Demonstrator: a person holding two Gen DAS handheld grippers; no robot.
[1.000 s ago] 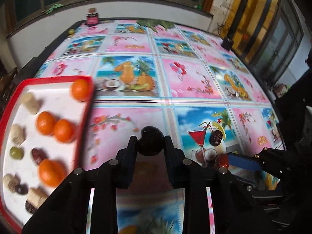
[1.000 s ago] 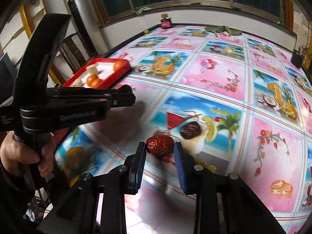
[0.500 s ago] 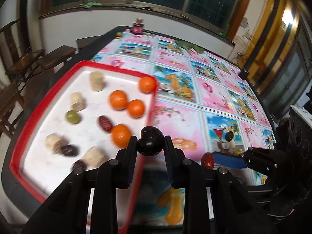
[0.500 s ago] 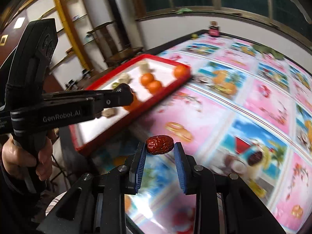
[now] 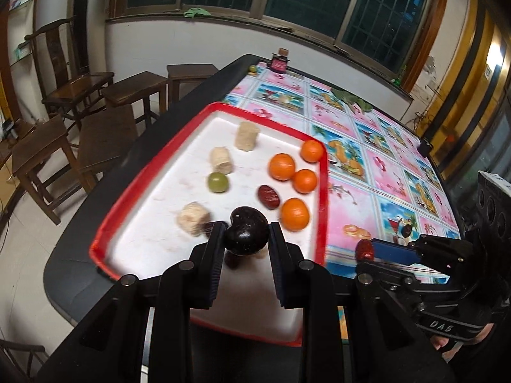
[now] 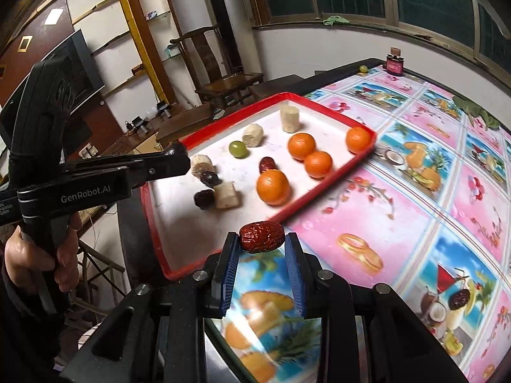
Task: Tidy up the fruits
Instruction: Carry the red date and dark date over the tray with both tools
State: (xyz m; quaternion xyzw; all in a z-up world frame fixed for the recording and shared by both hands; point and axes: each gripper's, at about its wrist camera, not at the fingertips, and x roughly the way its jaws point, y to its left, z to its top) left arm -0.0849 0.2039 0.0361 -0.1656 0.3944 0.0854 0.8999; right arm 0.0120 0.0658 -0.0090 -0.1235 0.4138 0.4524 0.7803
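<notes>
Red date (image 6: pixel 262 236) pinched in right gripper (image 6: pixel 262 245), beside tray (image 6: pixel 322 188) edge

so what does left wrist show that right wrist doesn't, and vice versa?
Left wrist only: the left tool head-on, shut on a dark fruit above the red tray, plus wooden stools beside the table.

Right wrist only: the right tool head-on, shut on a red date near the tray's corner, and the person's left hand on the left tool's handle.

Both: four oranges, a green fruit, a date on the tray, the jar at the far table edge, a lone dark fruit on the tablecloth.
</notes>
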